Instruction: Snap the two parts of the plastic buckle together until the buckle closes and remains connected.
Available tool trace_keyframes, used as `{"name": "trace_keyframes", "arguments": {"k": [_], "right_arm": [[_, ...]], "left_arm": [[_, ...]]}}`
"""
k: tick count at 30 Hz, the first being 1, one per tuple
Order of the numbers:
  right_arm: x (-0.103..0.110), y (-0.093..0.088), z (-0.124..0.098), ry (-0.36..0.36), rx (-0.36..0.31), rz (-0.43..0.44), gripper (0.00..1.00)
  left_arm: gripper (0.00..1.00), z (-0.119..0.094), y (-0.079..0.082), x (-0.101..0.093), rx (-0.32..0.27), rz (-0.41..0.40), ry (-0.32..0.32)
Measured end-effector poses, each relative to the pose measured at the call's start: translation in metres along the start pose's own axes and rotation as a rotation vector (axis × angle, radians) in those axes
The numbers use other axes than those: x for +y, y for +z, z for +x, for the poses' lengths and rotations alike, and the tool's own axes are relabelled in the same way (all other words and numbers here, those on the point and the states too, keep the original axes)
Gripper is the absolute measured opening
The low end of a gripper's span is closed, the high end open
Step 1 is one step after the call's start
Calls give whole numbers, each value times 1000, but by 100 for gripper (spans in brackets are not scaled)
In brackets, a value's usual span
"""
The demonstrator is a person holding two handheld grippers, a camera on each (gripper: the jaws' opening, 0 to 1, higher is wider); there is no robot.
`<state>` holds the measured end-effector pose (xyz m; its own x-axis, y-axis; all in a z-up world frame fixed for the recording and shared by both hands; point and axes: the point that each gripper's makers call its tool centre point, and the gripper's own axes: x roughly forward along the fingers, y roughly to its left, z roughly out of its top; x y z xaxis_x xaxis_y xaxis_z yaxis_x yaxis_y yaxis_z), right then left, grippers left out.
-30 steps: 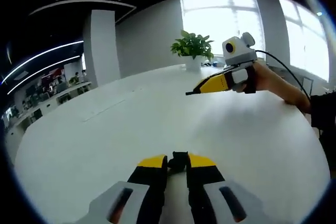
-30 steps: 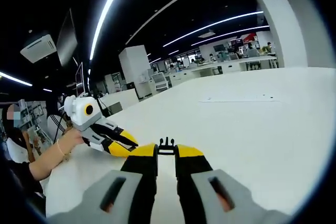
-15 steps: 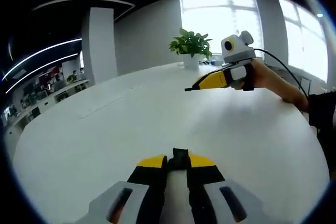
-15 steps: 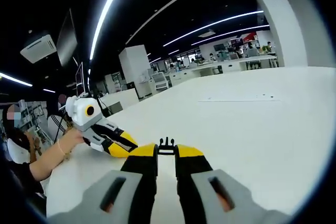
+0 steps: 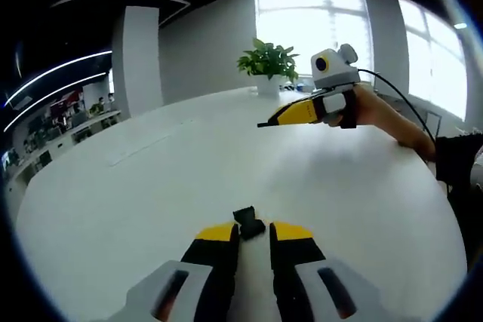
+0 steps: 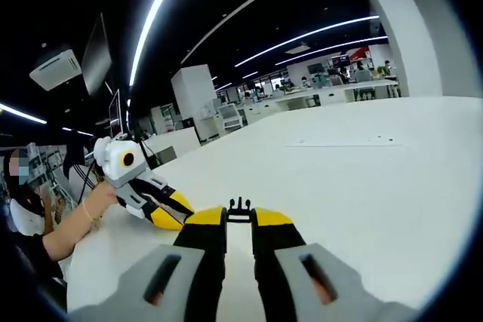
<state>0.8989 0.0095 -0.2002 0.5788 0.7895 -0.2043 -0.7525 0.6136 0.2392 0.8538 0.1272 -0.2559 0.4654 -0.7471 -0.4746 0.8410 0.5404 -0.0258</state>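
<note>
Left gripper view: the socket half of the buckle (image 5: 248,221) is pinched at the tips of the left gripper (image 5: 252,233), above the white table (image 5: 151,186); further right, the right gripper (image 5: 264,123) is seen well apart, aimed leftward. Right gripper view: the pronged half (image 6: 239,210) is clamped between narrow jaws, prongs forward. Halves must be turned to face each other.

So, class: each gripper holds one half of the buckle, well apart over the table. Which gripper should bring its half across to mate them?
Probably the right gripper: its pronged buckle half sits square between the jaws, while the left gripper holds its socket half askew.
</note>
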Motion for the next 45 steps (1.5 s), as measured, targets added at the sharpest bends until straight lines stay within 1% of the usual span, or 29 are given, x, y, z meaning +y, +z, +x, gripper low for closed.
{"name": "trace_keyframes", "arguments": {"k": [4, 10, 13, 15, 17, 23, 26, 27, 30, 33, 36, 38, 42, 45], "right_arm": [[1, 0, 0, -1, -1, -3, 13], [1, -1, 1, -1, 1, -3, 13], [2, -1, 0, -1, 2, -2, 13], [2, -2, 0, -2, 1, -1, 13], [2, -2, 0, -4, 0, -1, 13], [1, -1, -1, -6, -2, -1, 13], [1, -1, -1, -8, -3, 0, 13], [0, 0, -2, -9, -5, 3, 13], [0, 0, -2, -7, -7, 13, 13], [0, 0, -3, -4, -10, 22, 13], [0, -1, -4, -7, -9, 23, 13], [0, -2, -4, -7, -7, 25, 13], [0, -2, -3, -4, -5, 29, 13], [0, -2, -3, -4, -5, 32, 13]], "left_arm": [[16, 1, 0, -4, 7, -7, -28], [16, 2, -1, -15, 22, 36, -54], [16, 3, -1, -23, 25, 54, -79], [16, 3, -1, -27, 29, 74, -81], [16, 1, 1, -30, 17, 85, -89], [16, -4, 18, -26, -62, 117, -65], [15, -6, 21, -29, -73, 115, -76], [16, -6, 21, -30, -72, 120, -75], [16, -4, 14, -26, -37, 178, -47], [18, -1, 10, -20, -15, 189, -16], [18, 1, 6, -15, -2, 183, -10], [18, 1, 7, -12, -4, 178, 5], [18, 3, 12, -8, -30, 165, 23], [18, 6, 13, -9, -29, 170, 29]]}}
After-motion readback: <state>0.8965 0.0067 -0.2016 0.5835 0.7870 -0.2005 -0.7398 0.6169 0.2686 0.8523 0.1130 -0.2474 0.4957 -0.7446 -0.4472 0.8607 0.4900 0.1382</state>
